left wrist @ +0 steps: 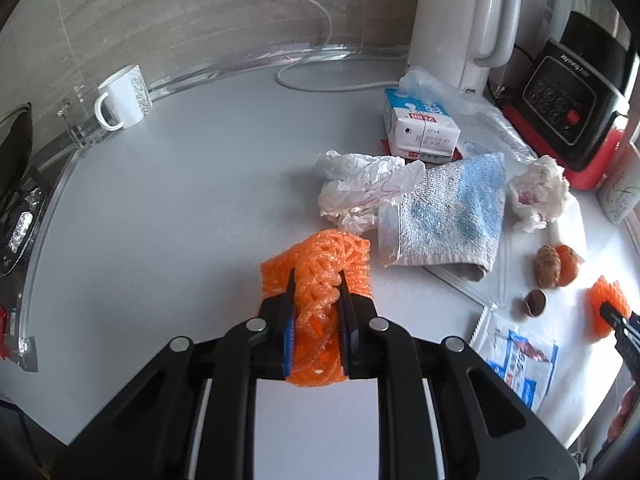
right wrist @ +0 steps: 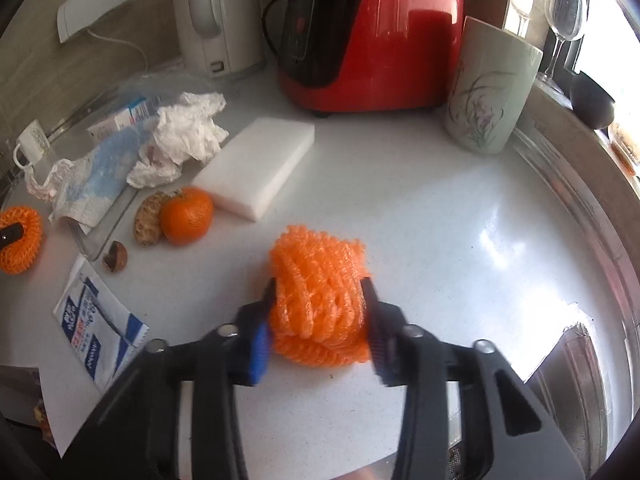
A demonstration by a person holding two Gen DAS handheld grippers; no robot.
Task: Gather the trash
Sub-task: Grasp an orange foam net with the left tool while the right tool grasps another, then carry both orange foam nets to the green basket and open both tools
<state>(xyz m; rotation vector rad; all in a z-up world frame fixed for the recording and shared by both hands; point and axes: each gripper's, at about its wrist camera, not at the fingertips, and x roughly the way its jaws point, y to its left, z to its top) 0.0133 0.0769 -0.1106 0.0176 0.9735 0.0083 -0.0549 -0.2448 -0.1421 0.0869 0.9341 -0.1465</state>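
Observation:
My left gripper (left wrist: 317, 280) is shut on a squashed orange foam fruit net (left wrist: 324, 252) that rests on the white counter (left wrist: 180, 208). To the right, my right gripper (right wrist: 319, 286) is shut on a second, rolled orange foam net (right wrist: 316, 264), its pads pressing both sides. Each wrist view shows the other net at its edge: the right one (left wrist: 604, 300) and the left one (right wrist: 20, 240). Between them lie crumpled white tissue (left wrist: 360, 188), a milk carton (left wrist: 420, 128), another tissue wad (right wrist: 188, 132), a printed sachet (right wrist: 96, 328), a tangerine (right wrist: 186, 216) and a nut shell (right wrist: 116, 261).
A blue-white towel (left wrist: 444, 208) lies mid-counter beside a white sponge block (right wrist: 256, 164). At the back stand a white kettle (left wrist: 460, 20), a red blender base (right wrist: 372, 40), a painted ceramic cup (right wrist: 492, 88), a wine glass (right wrist: 566, 12) and a white mug (left wrist: 124, 96).

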